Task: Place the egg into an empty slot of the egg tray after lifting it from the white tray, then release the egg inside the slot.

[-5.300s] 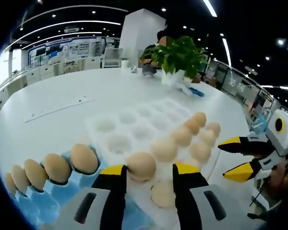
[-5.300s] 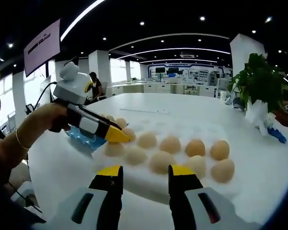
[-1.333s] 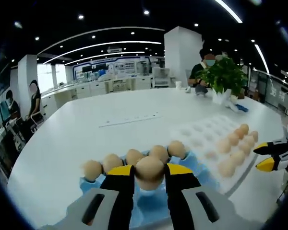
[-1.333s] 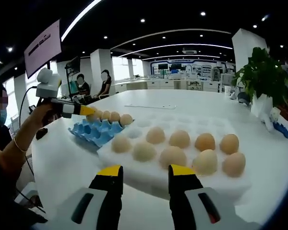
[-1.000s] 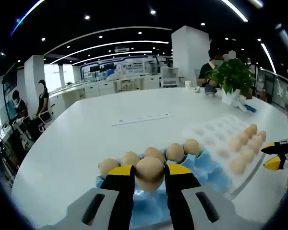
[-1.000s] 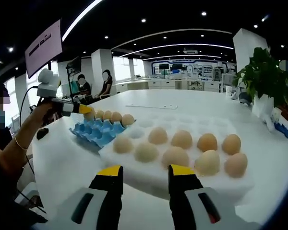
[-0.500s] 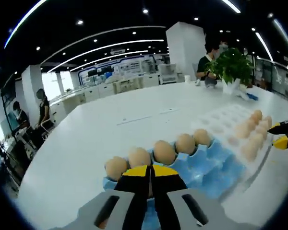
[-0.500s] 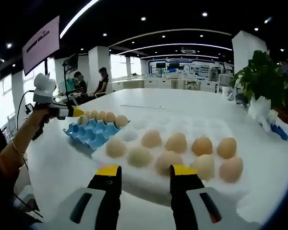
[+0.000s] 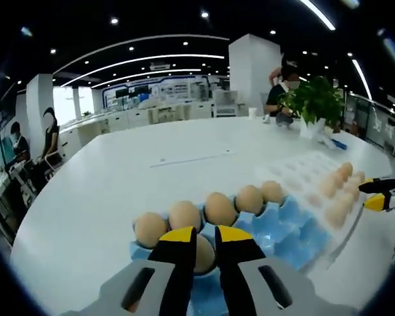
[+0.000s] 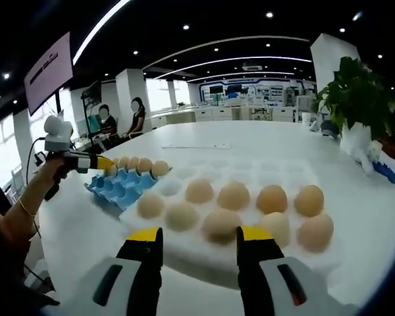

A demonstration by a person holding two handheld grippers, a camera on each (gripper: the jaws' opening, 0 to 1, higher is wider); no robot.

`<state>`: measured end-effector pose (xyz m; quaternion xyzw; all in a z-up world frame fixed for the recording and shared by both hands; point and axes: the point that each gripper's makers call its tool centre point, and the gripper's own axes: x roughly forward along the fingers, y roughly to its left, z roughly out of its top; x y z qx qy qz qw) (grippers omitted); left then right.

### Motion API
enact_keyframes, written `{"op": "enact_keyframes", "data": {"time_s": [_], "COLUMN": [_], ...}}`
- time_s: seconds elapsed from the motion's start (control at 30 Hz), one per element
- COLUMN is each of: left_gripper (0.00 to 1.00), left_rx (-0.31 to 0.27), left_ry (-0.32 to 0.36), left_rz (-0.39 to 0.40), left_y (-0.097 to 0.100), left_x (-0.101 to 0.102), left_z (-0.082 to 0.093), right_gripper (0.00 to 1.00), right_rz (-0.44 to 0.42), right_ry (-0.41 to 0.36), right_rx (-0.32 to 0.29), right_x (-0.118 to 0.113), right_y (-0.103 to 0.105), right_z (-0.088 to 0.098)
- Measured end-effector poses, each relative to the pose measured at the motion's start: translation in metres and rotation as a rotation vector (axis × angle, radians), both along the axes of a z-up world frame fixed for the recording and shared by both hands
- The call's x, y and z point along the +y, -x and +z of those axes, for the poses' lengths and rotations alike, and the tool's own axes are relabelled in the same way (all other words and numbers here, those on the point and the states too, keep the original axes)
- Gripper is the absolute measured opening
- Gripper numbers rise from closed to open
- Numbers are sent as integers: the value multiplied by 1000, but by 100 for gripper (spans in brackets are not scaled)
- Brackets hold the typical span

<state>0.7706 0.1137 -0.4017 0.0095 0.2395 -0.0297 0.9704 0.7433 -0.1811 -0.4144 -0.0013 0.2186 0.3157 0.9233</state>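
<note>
Big white table (image 9: pixel 105 171); on it the white tray (image 10: pixel 250 260) with eight eggs, touching the blue egg tray (image 9: pixel 283 227) at one corner. Back row of the blue tray holds five eggs. The egg (image 9: pixel 204 253) sits in a front slot, directly ahead of the left gripper (image 9: pixel 206 237), just beyond its tips; jaws narrowly parted, gripping nothing as far as I can tell. Release looks done. Right gripper (image 10: pixel 201 240) spread, idle, hovering before the white tray, its nearest egg just ahead.

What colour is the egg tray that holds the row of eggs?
The egg tray is light blue, which shows best in the left gripper view.
</note>
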Motion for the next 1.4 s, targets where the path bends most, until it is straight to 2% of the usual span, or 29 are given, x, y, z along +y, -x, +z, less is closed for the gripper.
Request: {"op": "enact_keyframes", "data": {"time_s": [0.2,0.37,0.6,1.13,1.4], "left_gripper": [14,16,20,29,36], "left_rx": [-2,-1,-10,1,12], "left_ry": [18,11,30,5,45], "left_rz": [8,23,30,50,57], "left_y": [1,3,2,11,7], "left_x": [2,10,9,17,17], "left_z": [1,2,3,-5,-10], "right_gripper": [47,47,47,47,47], "right_rz": [1,6,13,15,11], "right_ry": [-7,-4,-13,-10,-8], "right_rx": [19,18,2,3,8], "right_x": [-1,-1,0,2,2], "right_y": [6,6,6,9,9], "right_z": [-6,-6,-1,-2,-2]}}
